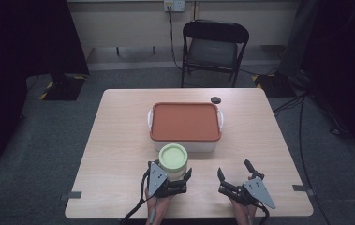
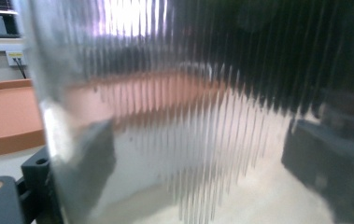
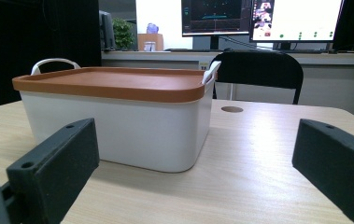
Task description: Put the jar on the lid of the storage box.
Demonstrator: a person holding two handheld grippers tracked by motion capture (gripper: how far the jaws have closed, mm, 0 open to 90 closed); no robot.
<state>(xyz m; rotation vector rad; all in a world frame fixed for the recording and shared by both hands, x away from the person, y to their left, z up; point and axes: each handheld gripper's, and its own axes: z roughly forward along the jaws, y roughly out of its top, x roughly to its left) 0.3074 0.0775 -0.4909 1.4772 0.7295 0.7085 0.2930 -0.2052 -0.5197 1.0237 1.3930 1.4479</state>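
Low centre of high view: left gripper [image 1: 177, 176] w/ jaws around ribbed jar [image 1: 173, 161], green lid, standing upright just in front of white box [image 1: 184, 145] w/ orange lid [image 1: 185, 121]. Squeezing or just bracketing: can't tell. Lower right: right gripper [image 1: 235, 172] w/ jaws apart, nothing held, near table [image 1: 119, 140] edge.

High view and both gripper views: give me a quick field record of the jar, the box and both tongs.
jar: ribbed clear glass jar with pale green round lid, upright, just in front of the box
box: white plastic box with orange flat lid, lid on
left tongs: jaws either side of the jar; contact unclear
right tongs: open, holding nothing
table: light wooden table
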